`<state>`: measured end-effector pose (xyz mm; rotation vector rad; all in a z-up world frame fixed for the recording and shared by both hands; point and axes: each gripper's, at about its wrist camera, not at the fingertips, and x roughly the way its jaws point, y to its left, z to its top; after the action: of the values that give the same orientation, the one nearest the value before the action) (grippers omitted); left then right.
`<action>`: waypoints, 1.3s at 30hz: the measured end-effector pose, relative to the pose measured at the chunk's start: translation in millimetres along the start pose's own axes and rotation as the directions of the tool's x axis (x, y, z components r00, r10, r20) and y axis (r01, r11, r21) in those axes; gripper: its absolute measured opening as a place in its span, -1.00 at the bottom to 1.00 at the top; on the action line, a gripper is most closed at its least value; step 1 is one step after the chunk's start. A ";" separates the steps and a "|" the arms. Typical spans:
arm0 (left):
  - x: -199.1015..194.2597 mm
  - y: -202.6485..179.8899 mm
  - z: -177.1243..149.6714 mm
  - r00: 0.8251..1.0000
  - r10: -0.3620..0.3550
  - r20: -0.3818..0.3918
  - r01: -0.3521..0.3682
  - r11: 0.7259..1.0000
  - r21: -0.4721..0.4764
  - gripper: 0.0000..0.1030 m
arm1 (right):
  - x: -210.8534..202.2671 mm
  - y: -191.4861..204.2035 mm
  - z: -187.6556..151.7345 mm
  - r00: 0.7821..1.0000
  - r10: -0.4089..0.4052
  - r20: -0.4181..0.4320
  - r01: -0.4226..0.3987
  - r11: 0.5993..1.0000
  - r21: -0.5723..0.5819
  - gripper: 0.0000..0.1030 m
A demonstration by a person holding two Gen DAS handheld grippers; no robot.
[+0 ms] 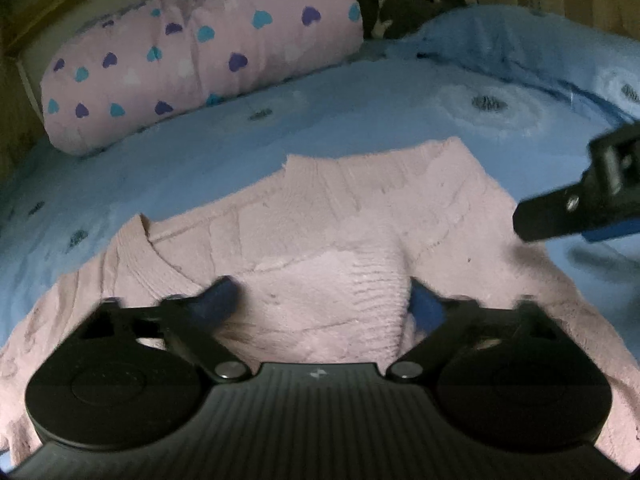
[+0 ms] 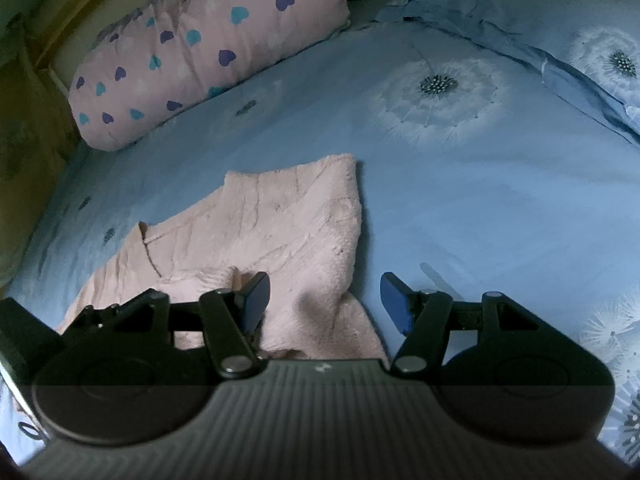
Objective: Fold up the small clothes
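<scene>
**Pink sweater down on the blue bed, both grippers standing wide**

The pink knitted sweater (image 1: 320, 248) is lying spread across the blue dandelion-print bedsheet (image 2: 480, 208), its ribbed collar pointing toward the left, and part of it is lying doubled over on itself. The left gripper (image 1: 324, 300) is hovering low over the middle of the garment, blue pads spread wide with a raised fold of knit sitting between them; whether the pads are pressing the cloth is hard to tell through the blur. The right gripper (image 2: 324, 300) is sitting at the sweater's right edge, jaws apart and clenching nothing, its left pad over the pink knit and its right pad over bare sheet. A pink pillow (image 2: 208, 52) with purple and teal hearts is resting at the far side, and a blue pillow (image 2: 540, 20) is lying to its right.
</scene>
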<state>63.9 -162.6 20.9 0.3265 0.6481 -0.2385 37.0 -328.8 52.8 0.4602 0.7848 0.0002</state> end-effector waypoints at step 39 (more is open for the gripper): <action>-85.1 232.6 -71.5 0.998 -0.004 0.062 0.029 0.910 -0.413 0.58 | 39.2 28.7 -12.9 0.996 -0.081 -0.021 0.078 0.989 -0.127 0.23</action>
<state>32.5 88.1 72.1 -0.0959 0.6249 -0.1205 61.0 -291.2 29.7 0.3089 0.8236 -0.0183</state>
